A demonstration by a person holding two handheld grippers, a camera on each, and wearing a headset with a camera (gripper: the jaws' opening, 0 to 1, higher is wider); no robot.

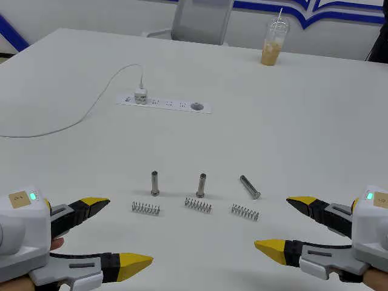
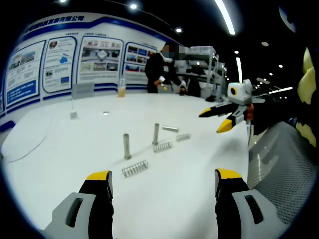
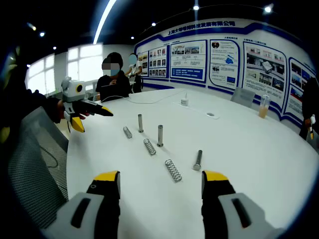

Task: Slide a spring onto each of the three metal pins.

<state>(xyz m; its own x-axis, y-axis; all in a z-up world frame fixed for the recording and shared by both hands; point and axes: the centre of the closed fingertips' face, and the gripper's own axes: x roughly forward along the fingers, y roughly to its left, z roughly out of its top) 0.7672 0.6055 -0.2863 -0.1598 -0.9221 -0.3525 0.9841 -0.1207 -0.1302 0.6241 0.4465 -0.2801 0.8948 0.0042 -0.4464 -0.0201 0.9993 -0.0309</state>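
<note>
**Head view.** My left claw (image 1: 127,230) and my right claw (image 1: 274,222) sit at the near side of the white counter (image 1: 291,121). Each has its yellow-tipped jaws spread wide, with nothing between them. The task parts lie between the two claws and slightly beyond them, in two rows.

- **Far row:** the left pin (image 1: 155,182) and the middle pin (image 1: 201,185) stand upright. The right pin (image 1: 249,187) lies on its side at a slant. Its wider end seems to point toward my right claw, though it is too small here to be certain.
- **Near row:** the left spring (image 1: 145,208), the middle spring (image 1: 198,205) and the right spring (image 1: 245,211) lie flat. Each is just in front of its own pin and apart from it. No spring is on a pin.

Farther back, a white power strip (image 1: 163,103) is set in the counter, and a cable (image 1: 79,118) runs from it toward the left. A cup (image 1: 274,43) holding a tan drink stands near the far edge.

**Left gripper view.** My own jaws rise wide apart at the bottom. The left spring lies nearest ahead of them, and my right claw shows open over the counter's right side.

**Right gripper view.** My jaws are again parted and bare. The right spring and the right pin lie closest ahead.
</note>
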